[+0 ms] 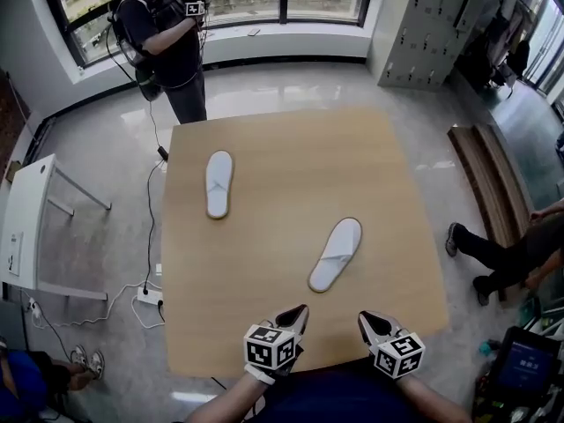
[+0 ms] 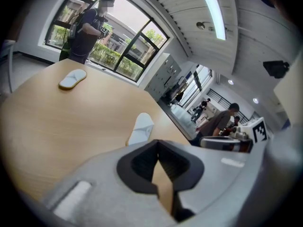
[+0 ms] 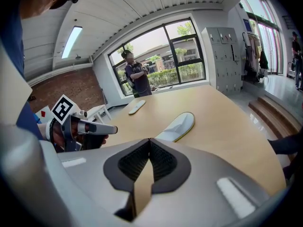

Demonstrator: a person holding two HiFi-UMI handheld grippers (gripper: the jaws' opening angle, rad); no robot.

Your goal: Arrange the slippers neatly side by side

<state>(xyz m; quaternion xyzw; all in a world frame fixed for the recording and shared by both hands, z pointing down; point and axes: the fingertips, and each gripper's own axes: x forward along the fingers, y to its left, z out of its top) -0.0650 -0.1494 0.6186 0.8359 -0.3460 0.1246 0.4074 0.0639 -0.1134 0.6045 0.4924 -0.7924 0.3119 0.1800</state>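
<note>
Nearest us, the left gripper and right gripper, both grey with black-and-white marker cubes, hang over the near edge of the light wooden bench, close to each other. Left fingers are clenched tip to tip with nothing between them. Right fingers are likewise closed and empty. Neither gripper touches a slipper.

Risks, as we judge them:
- Both sets of fingers must open before any grasp. Coming down closed would only shove a slipper across the smooth wood and skew it.
- Slippers lie flat and low. A pinch on the thin sole rim may scrape the bench or slip off. A pinch on the soft upper alone may let the sole droop and swing, so it lands crooked.
- The two slippers lie well apart, so whichever one we carry has a long way to go, and the set-down is less sure.

Task's things:
- Near slipper: white soft fabric, flat, with a thin yellowish sole rim. It lies right of centre, slanted, its broad end up and to the right.
- Far slipper: same make. It lies roughly straight along the bench at the far left, nearer the standing person in dark clothes.
- The two are neither parallel nor side by side, so arranging has not yet begun
</note>
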